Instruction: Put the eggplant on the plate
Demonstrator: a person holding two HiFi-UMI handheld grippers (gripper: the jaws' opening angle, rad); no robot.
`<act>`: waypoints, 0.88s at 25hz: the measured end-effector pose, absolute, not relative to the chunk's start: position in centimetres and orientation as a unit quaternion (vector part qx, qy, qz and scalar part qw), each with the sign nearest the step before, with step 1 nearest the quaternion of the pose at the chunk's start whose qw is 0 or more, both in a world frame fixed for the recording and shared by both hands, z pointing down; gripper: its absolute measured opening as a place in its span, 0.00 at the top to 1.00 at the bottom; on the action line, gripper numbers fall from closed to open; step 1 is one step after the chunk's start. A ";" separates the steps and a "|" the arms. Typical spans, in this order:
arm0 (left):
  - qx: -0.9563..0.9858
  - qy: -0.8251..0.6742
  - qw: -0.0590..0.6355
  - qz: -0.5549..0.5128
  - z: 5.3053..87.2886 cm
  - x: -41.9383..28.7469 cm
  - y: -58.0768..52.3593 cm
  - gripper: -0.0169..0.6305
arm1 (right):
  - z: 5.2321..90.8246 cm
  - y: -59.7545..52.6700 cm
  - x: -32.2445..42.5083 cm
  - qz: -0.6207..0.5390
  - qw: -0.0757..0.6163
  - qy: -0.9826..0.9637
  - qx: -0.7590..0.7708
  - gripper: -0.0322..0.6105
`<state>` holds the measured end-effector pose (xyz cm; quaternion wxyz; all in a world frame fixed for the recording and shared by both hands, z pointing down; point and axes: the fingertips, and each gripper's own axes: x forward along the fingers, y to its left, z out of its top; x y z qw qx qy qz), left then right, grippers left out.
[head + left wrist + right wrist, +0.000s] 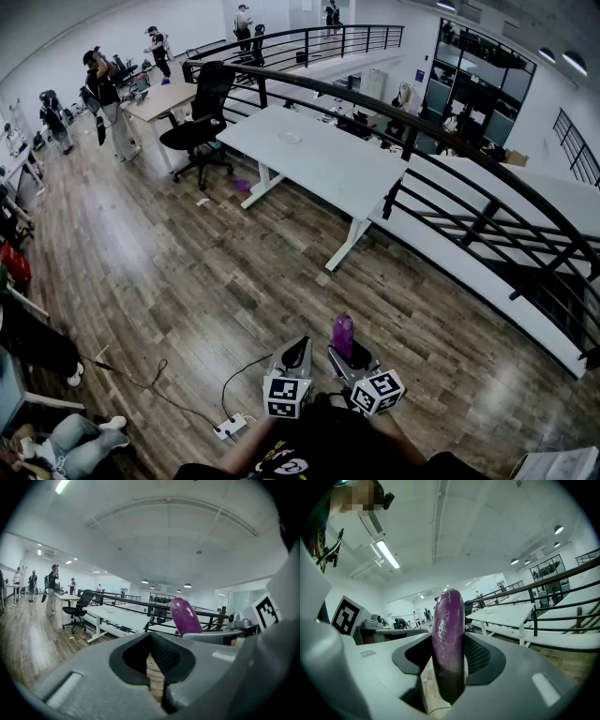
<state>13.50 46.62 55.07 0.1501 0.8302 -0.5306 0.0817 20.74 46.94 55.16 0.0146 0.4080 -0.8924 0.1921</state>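
Note:
A purple eggplant (343, 335) stands upright between the jaws of my right gripper (352, 358), which is shut on it above the wooden floor. In the right gripper view the eggplant (448, 648) fills the gap of the right gripper (447, 672), with both pads against its sides. My left gripper (298, 352) hangs just to the left of it, shut and empty. In the left gripper view the left gripper (151, 670) has its jaws together, and the eggplant (186, 616) rises to its right. A small round plate (290, 138) lies far off on a white table (337, 173).
A black office chair (201, 122) stands left of the white table. A curved black railing (441, 187) runs along the right. A cable and power strip (230, 428) lie on the floor near my feet. Several people stand at the far left.

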 end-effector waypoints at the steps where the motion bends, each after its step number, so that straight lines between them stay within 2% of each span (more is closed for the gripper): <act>1: 0.830 -0.530 0.150 0.082 55.0 13.8 46.4 0.97 | 55.2 46.8 20.9 0.192 0.015 -0.893 0.407 0.63; 22: 0.827 -0.534 0.151 0.088 55.7 17.7 44.1 0.97 | 55.1 45.2 23.9 0.185 -0.002 -0.909 0.374 0.63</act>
